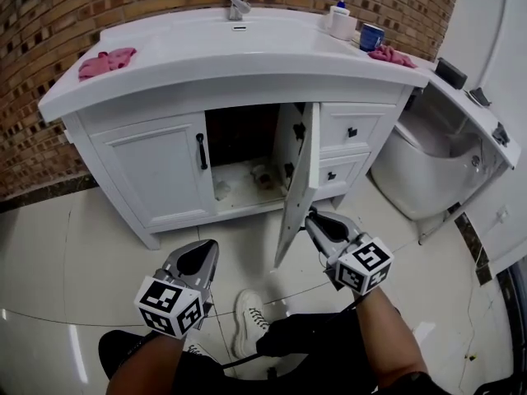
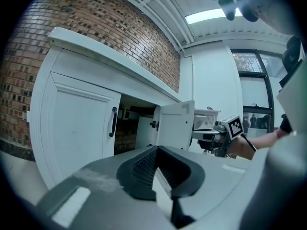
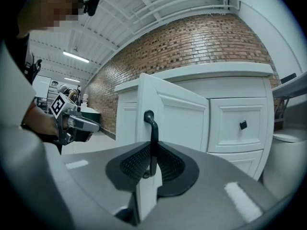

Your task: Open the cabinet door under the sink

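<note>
The white vanity [image 1: 239, 64] has two doors under the sink. Its right cabinet door [image 1: 296, 179] stands swung out toward me, showing the dark inside. My right gripper [image 1: 313, 217] is shut on this door's free edge at the black handle [image 3: 152, 128]. In the right gripper view the door edge and handle run between the pads of the right gripper [image 3: 151, 164]. The left door [image 1: 156, 171] is closed. My left gripper [image 1: 206, 249] hangs low in front of it, jaws a little apart and holding nothing. In its own view the left gripper [image 2: 163, 176] faces the open door [image 2: 175, 128].
Two drawers [image 1: 352, 130] sit right of the open door, a toilet [image 1: 436, 163] further right. On the counter lie pink cloths [image 1: 105, 61], a soap bottle [image 1: 339, 19] and a blue cup [image 1: 371, 36]. A white shoe [image 1: 249, 319] stands on the glossy tile floor.
</note>
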The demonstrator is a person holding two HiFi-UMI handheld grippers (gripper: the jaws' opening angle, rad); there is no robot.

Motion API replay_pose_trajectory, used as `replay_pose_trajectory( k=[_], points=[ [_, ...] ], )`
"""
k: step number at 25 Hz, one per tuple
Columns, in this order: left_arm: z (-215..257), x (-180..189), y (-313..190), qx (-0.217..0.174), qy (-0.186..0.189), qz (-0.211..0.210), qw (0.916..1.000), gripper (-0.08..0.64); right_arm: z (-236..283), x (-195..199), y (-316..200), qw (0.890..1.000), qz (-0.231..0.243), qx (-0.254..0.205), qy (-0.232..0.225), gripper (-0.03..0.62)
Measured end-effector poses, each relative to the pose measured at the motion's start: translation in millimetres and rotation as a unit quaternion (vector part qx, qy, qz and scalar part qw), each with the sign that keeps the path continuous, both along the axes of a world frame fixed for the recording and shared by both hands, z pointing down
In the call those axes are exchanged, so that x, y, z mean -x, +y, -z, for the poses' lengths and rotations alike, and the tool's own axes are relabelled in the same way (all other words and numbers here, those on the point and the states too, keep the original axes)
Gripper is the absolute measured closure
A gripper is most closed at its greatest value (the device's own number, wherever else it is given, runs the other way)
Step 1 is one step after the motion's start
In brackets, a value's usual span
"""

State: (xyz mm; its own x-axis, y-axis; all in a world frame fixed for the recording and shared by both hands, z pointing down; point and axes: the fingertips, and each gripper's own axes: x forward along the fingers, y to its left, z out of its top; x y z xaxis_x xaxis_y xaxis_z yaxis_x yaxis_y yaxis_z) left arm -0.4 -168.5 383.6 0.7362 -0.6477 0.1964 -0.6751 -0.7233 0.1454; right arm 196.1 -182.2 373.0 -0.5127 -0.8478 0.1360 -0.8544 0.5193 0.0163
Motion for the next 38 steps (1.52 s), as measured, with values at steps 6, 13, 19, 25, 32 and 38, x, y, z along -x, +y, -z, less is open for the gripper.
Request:
replay_pose_trajectory(
  k=[6,13,19,25,32,38],
  points=[
    [-0.6,-3.6,1.8,-0.002,-0.008,0.005,0.9999,0.557,-1.7,-38.8,8.8,0.998,-0.066,0.001,0.003,0.551],
    [5.5,-17.4,0.7,-0.016,-0.030,-0.002,0.9994,0.557,-5.4,-92.6,11.7,0.984,-0.176,0.018,0.003,0.564],
    [19.3,-21.0,5.9,-0.015,-0.027,-0.006,0.9995,0.557,-4.7,-126.6,8.0,0.986,-0.164,0.015,-0.020,0.568],
    [20.3,-29.1,19.9,-0.012,-0.012,0.012,0.9998,0.557,-3.7,-134.5,4.8,0.995,-0.096,0.000,0.013,0.560],
    [15.5,-50.1,38.9,-0.011,-0.016,0.012,0.9997,0.557,2.2,-140.0,15.2,0.993,-0.114,-0.009,0.011,0.535],
    [23.8,-43.0,48.7,-0.015,-0.004,0.033,0.9993,0.557,3.0,-151.6,39.8,0.980,-0.196,0.031,-0.022,0.546]
  ],
)
